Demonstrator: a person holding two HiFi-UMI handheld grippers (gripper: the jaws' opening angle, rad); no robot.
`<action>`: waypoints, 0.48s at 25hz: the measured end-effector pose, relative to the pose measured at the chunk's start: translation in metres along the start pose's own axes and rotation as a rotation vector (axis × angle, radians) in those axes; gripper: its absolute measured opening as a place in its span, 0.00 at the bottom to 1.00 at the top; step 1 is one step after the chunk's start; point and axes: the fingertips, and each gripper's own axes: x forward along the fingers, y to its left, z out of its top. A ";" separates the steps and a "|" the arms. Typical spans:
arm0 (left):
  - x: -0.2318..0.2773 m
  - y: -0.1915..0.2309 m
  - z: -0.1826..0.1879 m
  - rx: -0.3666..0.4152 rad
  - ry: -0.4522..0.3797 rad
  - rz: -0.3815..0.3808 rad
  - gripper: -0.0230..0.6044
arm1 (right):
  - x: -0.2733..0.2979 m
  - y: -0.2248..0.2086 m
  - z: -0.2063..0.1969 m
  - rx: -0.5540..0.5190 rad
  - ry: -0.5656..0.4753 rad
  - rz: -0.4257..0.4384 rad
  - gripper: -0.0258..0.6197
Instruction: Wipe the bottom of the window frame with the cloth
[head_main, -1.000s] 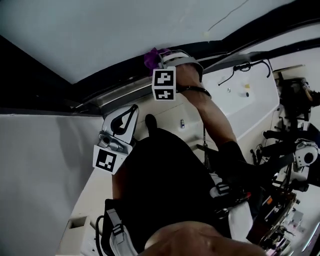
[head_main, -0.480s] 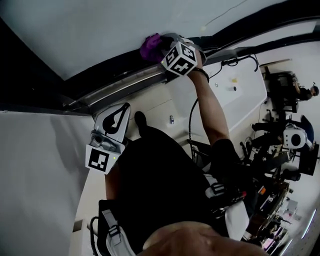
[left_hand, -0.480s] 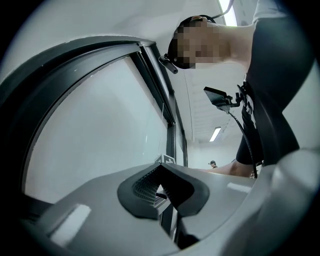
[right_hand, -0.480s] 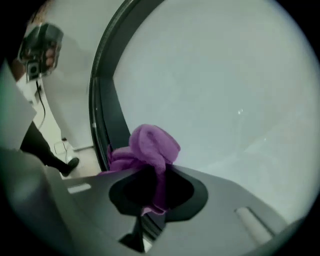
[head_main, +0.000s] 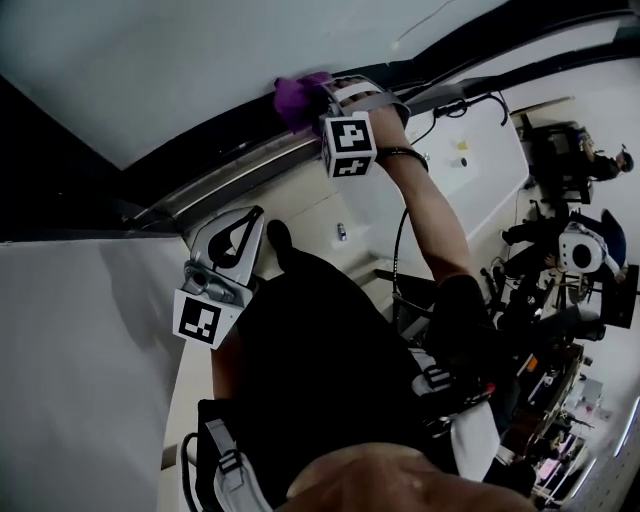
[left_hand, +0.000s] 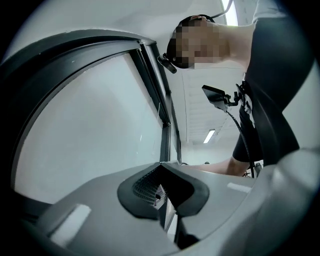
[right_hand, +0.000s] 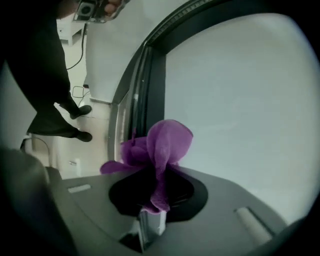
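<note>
A purple cloth (head_main: 297, 98) is bunched against the dark bottom rail of the window frame (head_main: 225, 172), with my right gripper (head_main: 318, 100) shut on it. In the right gripper view the cloth (right_hand: 166, 144) sprouts from between the jaws of the right gripper (right_hand: 157, 192), next to the frame's rail (right_hand: 142, 85) and the pale glass. My left gripper (head_main: 256, 216) hangs lower at the left, below the rail and apart from it. Its jaws are shut on nothing, as the left gripper view (left_hand: 162, 172) shows, and they point along the frame (left_hand: 167, 117).
A white wall and ledge (head_main: 330, 215) run below the window. The person's dark torso (head_main: 320, 370) and a shoe (head_main: 278, 240) fill the middle. Cables (head_main: 470, 105), stands and machines (head_main: 560, 330) crowd the right side, where another person (head_main: 580, 250) is.
My right gripper with the cloth has slid a little left along the bottom rail, and its marker cube has turned. The left gripper has stayed low and almost still.
</note>
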 end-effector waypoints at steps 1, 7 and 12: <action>-0.001 -0.002 0.000 0.008 0.010 -0.004 0.04 | -0.012 0.020 -0.003 -0.028 0.024 0.071 0.12; -0.024 0.013 -0.005 -0.008 -0.001 0.048 0.04 | -0.044 -0.001 -0.022 0.448 -0.235 0.102 0.12; -0.013 -0.004 0.006 0.024 0.012 0.022 0.04 | 0.001 -0.041 -0.032 1.006 -0.616 0.177 0.12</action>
